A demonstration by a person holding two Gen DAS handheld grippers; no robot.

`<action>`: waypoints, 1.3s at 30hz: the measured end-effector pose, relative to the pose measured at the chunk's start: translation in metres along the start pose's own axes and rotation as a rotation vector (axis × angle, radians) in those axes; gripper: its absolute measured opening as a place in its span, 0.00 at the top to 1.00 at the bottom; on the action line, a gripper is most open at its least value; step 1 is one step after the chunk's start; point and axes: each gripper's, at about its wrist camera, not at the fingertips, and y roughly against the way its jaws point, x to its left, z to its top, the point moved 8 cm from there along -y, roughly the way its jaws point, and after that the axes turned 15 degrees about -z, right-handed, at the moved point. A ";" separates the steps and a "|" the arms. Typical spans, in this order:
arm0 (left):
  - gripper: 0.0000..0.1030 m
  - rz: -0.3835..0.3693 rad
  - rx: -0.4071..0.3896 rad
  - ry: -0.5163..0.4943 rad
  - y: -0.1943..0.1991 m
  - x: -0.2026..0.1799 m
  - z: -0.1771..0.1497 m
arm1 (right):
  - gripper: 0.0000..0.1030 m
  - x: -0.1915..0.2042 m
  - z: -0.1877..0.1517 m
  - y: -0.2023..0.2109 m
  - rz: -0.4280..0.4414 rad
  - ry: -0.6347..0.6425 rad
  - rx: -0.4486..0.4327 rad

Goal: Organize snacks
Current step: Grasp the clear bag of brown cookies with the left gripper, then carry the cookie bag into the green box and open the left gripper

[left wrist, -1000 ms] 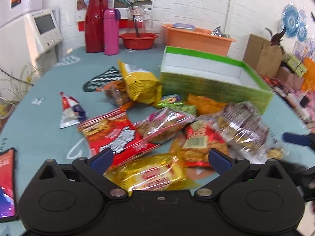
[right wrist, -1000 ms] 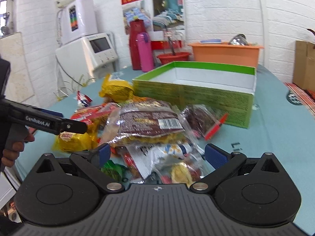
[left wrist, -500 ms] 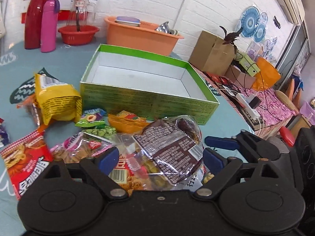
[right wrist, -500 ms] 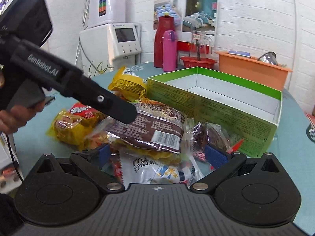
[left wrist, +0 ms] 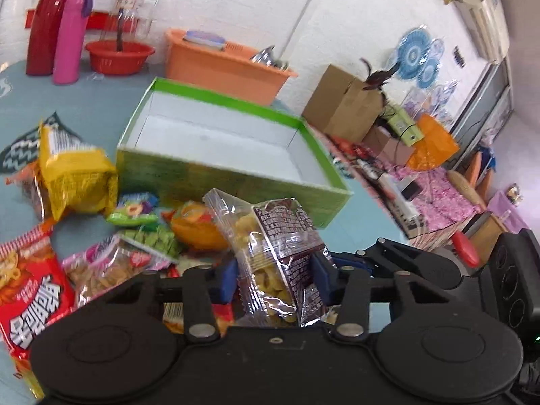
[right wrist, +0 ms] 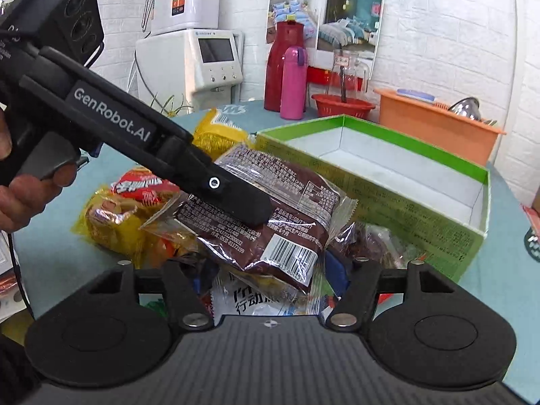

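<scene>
The left hand-held gripper (left wrist: pixel 275 278) pinches a crinkly brown-and-clear plastic snack packet (left wrist: pixel 276 253) lifted above the worktop pile, just short of the empty green cardboard box (left wrist: pixel 233 182); the right hand-held gripper (right wrist: pixel 266 273), half-closed around its lower edge, risks tugging the slippery film loose.

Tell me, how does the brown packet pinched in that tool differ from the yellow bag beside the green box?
The brown packet is partly see-through, with pale rings showing inside; the yellow bag is opaque. The brown packet is clamped between the left gripper's fingers and held over the pile, while the yellow bag rests untouched on the table beside the green box. Both are crinkly snack packs.
</scene>
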 end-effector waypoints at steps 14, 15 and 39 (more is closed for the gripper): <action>0.54 -0.062 -0.101 -0.100 -0.033 0.007 0.099 | 0.00 -0.037 0.071 -0.030 -0.114 -0.048 -0.149; 0.54 -0.064 -0.092 -0.094 -0.041 0.015 0.102 | 0.00 -0.037 0.072 -0.039 -0.120 -0.053 -0.139; 0.00 0.135 -0.097 0.032 -0.046 0.081 0.118 | 0.00 -0.061 0.057 -0.093 -0.214 -0.154 0.099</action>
